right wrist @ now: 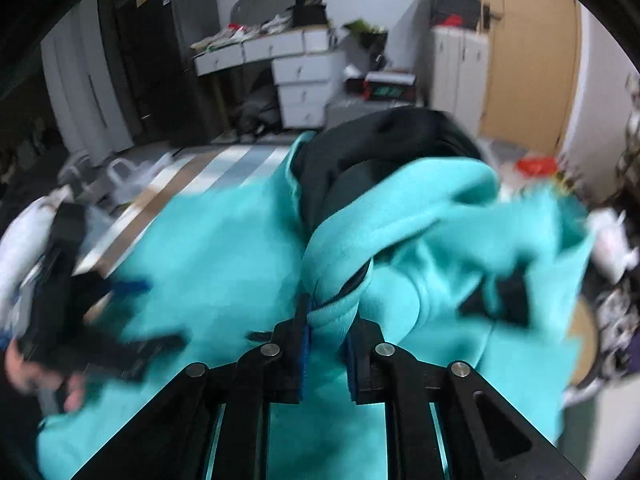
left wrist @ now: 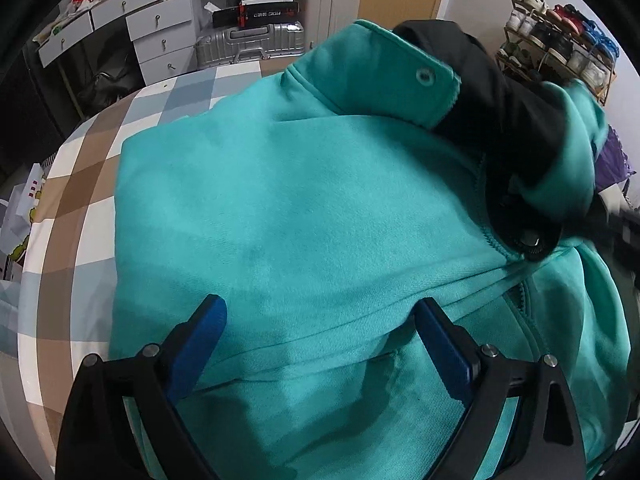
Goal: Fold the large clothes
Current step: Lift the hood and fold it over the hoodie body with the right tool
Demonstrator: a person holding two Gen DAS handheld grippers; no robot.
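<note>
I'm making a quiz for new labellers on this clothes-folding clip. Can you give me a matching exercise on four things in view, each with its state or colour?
Column one:
1. left gripper
2. right gripper
3. hoodie
4. bedsheet

Column two:
A. checked, brown, blue and white
B. shut on a bunch of fabric
C. teal with a black lining
D. open above the cloth

Pairs: 1-D, 2-B, 3-C, 4-A

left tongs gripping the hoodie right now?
No: in the left wrist view the left tongs stand wide open over the teal hoodie, their blue pads apart with no fold pinched between them.
</note>
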